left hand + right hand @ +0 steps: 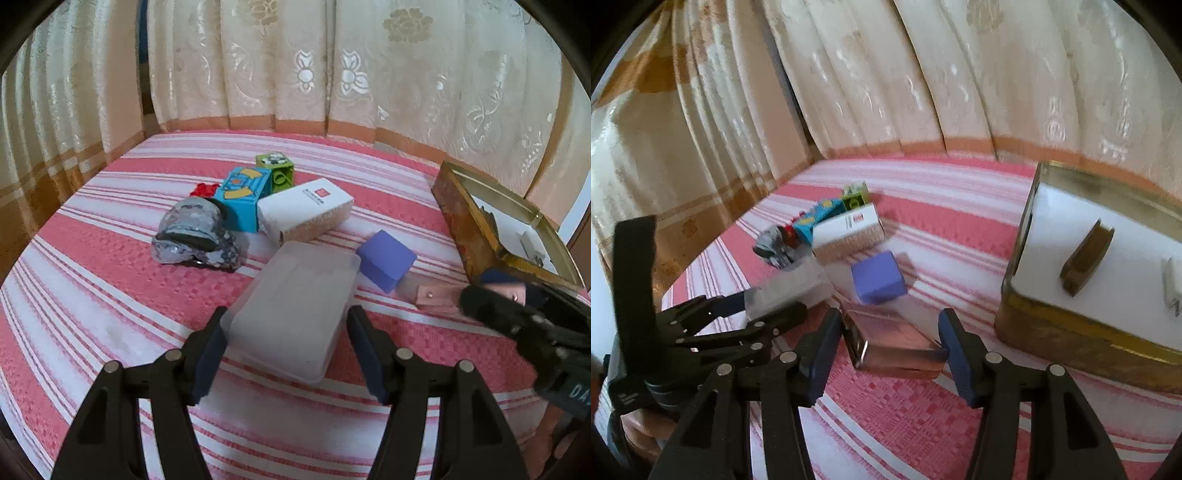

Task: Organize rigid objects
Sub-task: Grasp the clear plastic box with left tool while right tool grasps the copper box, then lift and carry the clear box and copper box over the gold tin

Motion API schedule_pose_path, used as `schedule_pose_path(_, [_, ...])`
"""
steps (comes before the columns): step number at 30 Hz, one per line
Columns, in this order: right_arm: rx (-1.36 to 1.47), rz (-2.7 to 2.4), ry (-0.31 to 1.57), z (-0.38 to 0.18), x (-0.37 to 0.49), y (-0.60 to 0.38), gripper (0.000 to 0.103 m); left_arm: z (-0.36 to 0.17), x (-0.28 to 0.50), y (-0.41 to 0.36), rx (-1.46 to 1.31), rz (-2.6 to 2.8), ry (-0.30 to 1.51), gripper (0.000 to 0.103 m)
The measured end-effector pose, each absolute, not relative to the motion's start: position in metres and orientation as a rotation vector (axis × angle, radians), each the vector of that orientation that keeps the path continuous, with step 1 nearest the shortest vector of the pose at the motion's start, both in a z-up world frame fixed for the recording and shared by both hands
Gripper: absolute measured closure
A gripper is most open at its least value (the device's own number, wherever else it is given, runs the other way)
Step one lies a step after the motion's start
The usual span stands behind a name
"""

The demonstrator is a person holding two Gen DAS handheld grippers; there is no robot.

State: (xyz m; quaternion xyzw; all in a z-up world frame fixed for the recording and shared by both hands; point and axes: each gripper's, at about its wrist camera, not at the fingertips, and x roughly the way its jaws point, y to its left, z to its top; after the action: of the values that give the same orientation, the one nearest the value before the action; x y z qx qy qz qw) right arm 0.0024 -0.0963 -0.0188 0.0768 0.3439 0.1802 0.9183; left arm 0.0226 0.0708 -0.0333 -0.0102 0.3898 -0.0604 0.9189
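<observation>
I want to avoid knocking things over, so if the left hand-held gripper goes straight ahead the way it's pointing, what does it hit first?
The translucent white plastic rectangular box: it already lies between the left hand-held gripper fingers. Beyond it, probably the white cardboard box, though depth is unclear.

free: we see bare striped bedspread [92, 295] at 9 and 6 o'clock | blocked: cluttered boxes [303, 210] at 12 | blocked: gold tin [458, 229] at 2 | tight: purple cube [386, 260] just beside clear case [291, 306] | wall: curtain [295, 62] behind
</observation>
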Motion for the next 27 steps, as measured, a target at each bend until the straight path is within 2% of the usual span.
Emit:
schedule_pose_path(5, [0.174,0.355,0.692,-0.017,-0.001,-0.103,0.055,-0.032,0.020,0.069,-0.008,-0.111,0.785,0.038])
schedule_pose_path(15, [0.124,0.365,0.812,-0.041,0.011,-0.094,0.055,-0.035,0.021,0.072,-0.035,-0.116,0.804,0.038])
schedule_pose_path(19, [0.134,0.352,0.817,-0.043,0.014,-0.097,0.047,-0.036,0.023,0.071,-0.038,-0.122,0.815,0.038])
schedule_pose_path(27, [0.070,0.370,0.841,-0.045,0.022,-0.081,0.045,-0.034,0.020,0.070,-0.028,-0.103,0.796,0.038])
